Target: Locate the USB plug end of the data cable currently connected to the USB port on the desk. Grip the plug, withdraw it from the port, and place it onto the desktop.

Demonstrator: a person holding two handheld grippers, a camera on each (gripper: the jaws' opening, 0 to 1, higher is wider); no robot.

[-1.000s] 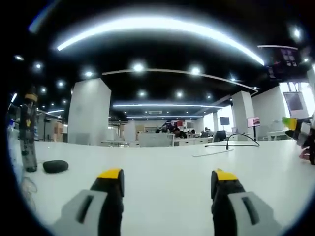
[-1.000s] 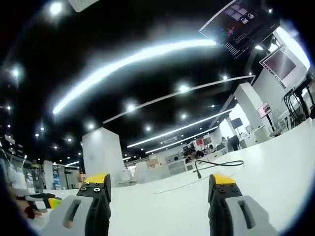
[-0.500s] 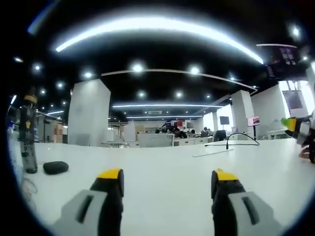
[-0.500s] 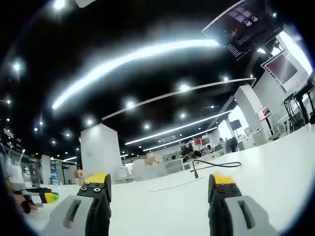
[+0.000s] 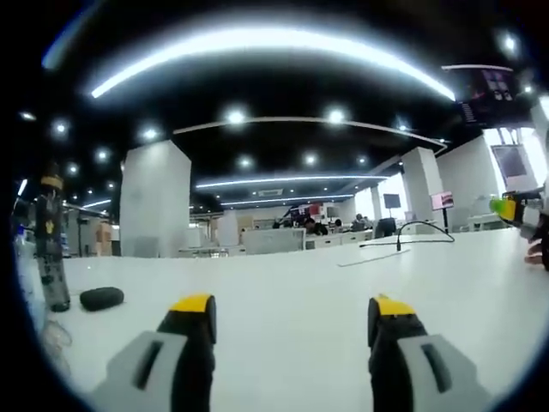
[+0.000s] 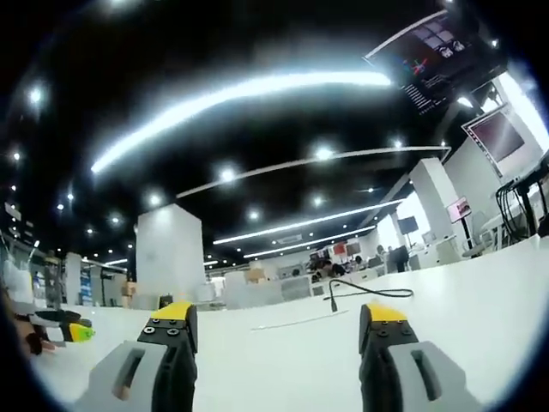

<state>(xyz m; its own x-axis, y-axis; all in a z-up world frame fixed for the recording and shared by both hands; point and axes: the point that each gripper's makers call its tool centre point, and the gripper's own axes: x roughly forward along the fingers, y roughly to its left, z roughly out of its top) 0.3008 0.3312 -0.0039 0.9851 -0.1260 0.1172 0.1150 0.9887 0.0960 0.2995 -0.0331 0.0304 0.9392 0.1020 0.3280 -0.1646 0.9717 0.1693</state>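
Observation:
The black data cable [image 5: 425, 227] arcs over the far side of the white desk [image 5: 292, 275], and its plug end [image 5: 398, 244] stands upright on the desk surface. In the right gripper view the same cable [image 6: 377, 292] and plug [image 6: 333, 301] lie far ahead, between my jaws. My left gripper [image 5: 292, 305] is open low over the desk, well short of the plug. My right gripper [image 6: 276, 312] is open too, holding nothing. The right gripper [image 5: 515, 209] shows at the left view's right edge, and the left gripper [image 6: 62, 328] at the right view's left edge.
A black oval object [image 5: 101, 298] lies on the desk at the left, beside a tall dark bottle [image 5: 50, 245]. A thin pale strip [image 5: 371, 257] lies in front of the plug. White pillars, desks and people fill the office beyond.
Both views have shifted slightly with the hands, so the desk and cable sit a little differently in the picture. Both grippers stay open, and nothing on the desk has moved.

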